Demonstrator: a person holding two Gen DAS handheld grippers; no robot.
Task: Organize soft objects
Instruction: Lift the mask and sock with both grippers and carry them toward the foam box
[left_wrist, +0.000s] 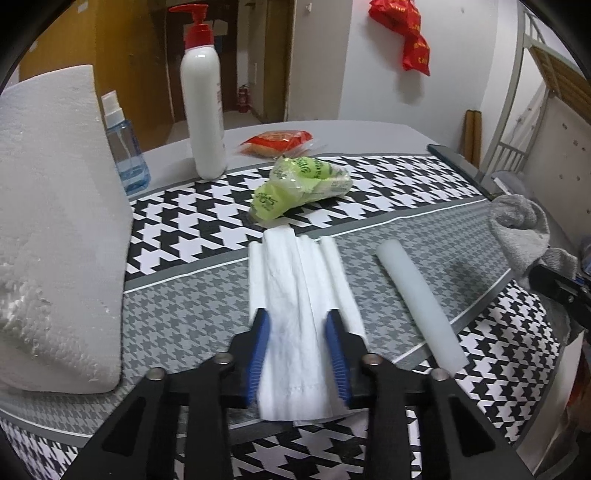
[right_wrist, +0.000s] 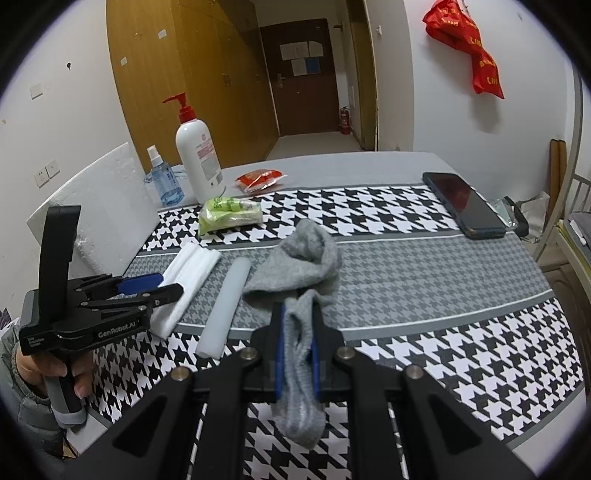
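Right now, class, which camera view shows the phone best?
The right wrist view: the whole phone lies dark and flat on the mat's far right. The left wrist view catches only its thin edge at the right.

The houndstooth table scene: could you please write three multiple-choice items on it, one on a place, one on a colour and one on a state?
1. Where does the pale foam tube lie?
A. Between the folded white tissue and the grey sock
B. On the dark phone
C. Behind the white pump bottle

2. What colour is the pump on the white pump bottle?
A. Blue
B. Red
C. Green

3. What is the right gripper doing?
A. Standing open over bare cloth
B. Shut on the grey sock
C. Shut on the dark phone

Answers: 1 A, the right wrist view shows the tube flanked by tissue and sock. 2 B, the pump head is red in both views. 3 B, its blue-padded fingers pinch the sock, which hangs below them.
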